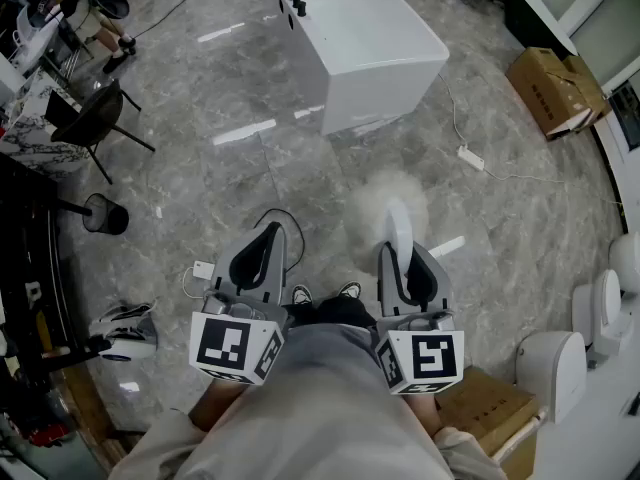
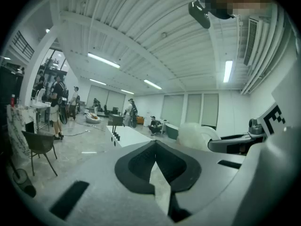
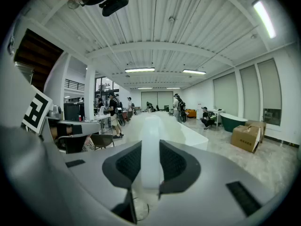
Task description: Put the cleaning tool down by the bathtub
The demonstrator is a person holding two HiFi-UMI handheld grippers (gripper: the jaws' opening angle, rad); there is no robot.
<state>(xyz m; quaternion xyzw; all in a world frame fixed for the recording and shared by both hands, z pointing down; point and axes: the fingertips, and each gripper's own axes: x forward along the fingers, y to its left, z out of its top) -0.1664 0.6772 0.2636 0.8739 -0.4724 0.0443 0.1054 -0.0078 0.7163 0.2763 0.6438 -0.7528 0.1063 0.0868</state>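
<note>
The bathtub [image 1: 360,48] stood on the floor [image 1: 200,178] well ahead of the person, so the approach and the setting-down were both yet to be done. The tool [image 1: 397,218], white and fluffy, was clamped by its handle in the right gripper [image 1: 402,256]. The left gripper [image 1: 268,233] had its jaws together, empty.

Two hand-held grippers [image 1: 262,250] [image 1: 402,258], one cleaning tool [image 1: 396,218], one white bathtub [image 1: 370,38], two cardboard boxes [image 1: 555,88] [image 1: 490,403], one power strip [image 1: 470,158].
</note>
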